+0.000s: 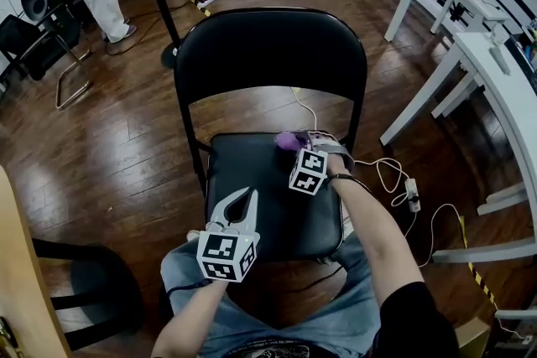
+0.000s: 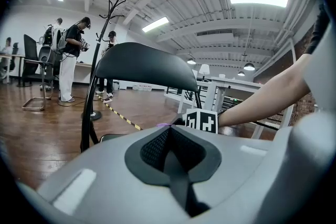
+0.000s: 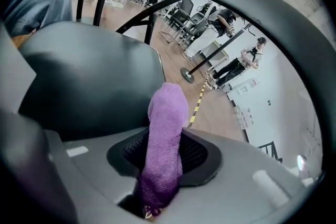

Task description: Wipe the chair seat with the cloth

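My left gripper (image 1: 239,210) hangs at the lower left of the head view, over the near edge of the chair seat (image 1: 268,193). Its own view shows its jaws pressed together on nothing, so it has no part in the wiping.

Right of it, in the middle of the frame, the seat is dark and even. I see no streak or damp patch, so I cannot say which part is done. I judge the wiping under way, with the broad near half left to cover.

At the seat's upper edge lies the purple cloth (image 1: 288,141), clamped between the jaws of my right gripper (image 1: 300,144). It is bunched into a roll, its long axis running out along the jaws, free end pointing toward the upper left.
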A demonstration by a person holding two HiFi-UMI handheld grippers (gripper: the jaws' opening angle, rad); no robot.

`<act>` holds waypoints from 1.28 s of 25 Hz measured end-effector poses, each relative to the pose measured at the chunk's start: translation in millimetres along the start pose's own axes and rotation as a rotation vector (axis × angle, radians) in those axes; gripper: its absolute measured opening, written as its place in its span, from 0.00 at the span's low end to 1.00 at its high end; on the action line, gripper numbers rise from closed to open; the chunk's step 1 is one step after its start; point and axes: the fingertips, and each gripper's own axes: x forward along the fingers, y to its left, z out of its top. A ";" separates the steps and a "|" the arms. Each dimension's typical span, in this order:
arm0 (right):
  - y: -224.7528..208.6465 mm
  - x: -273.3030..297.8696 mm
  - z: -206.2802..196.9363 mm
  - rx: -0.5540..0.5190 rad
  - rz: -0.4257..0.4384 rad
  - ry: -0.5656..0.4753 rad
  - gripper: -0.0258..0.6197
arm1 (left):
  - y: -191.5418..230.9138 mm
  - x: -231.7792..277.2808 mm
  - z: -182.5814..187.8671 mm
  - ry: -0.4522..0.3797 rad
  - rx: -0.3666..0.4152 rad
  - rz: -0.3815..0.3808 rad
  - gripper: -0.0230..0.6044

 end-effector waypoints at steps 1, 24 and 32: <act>3.8 -3.6 0.8 0.001 0.004 -0.004 0.23 | -0.9 -0.9 1.2 -0.003 0.000 0.001 0.04; 160.2 -131.4 8.4 0.013 0.138 -0.109 0.23 | -59.4 -30.5 5.2 -0.044 0.033 -0.029 0.04; 207.8 -168.3 8.4 0.001 0.168 -0.157 0.23 | -71.8 -31.9 1.4 -0.039 0.037 -0.046 0.04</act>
